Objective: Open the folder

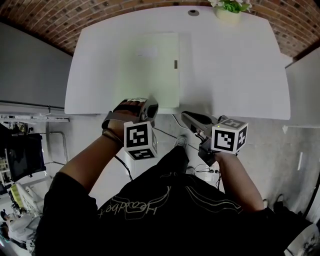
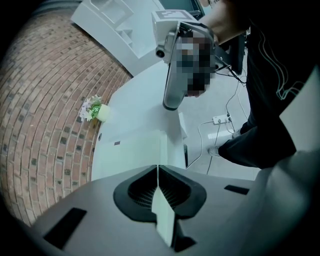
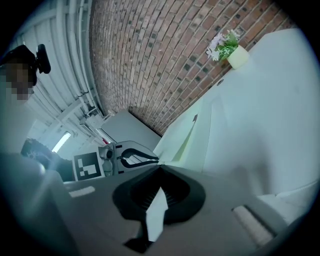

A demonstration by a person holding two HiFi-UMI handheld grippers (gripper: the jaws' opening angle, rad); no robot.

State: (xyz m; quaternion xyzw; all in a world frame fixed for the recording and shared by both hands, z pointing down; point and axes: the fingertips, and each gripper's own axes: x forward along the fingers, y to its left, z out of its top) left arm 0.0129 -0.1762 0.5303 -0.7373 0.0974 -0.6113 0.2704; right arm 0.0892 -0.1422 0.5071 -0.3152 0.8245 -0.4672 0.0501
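**Folder (image 1: 152, 67) flat on table (image 1: 235, 75), left gripper (image 1: 151, 105) clamped on its near edge**

Folder is pale green and lies left of centre on the white table. Its near edge sits close to the table's near edge. There is a small dark mark on its right edge.

Left gripper angles down at the folder's near right corner. Its jaws are closed on the cover's edge there, with the thin sheet between the pads. In the right gripper view the cover looks slightly lifted at that corner, and a narrow greener wedge shows under it. The rest of the cover is down.

Right gripper (image 1: 184, 116) is just beside the left one, on its right. It is off the table, in front of the near edge, and points toward the tabletop. Its jaws are together with nothing between them, and it touches nothing.

Plant (image 1: 231, 9) in a pale pot stands at the table's far edge, right of the folder and well apart from it. Brick wall (image 3: 150, 60) is behind the table. Power strip (image 2: 220, 120) and cables lie on the floor by the person's feet.
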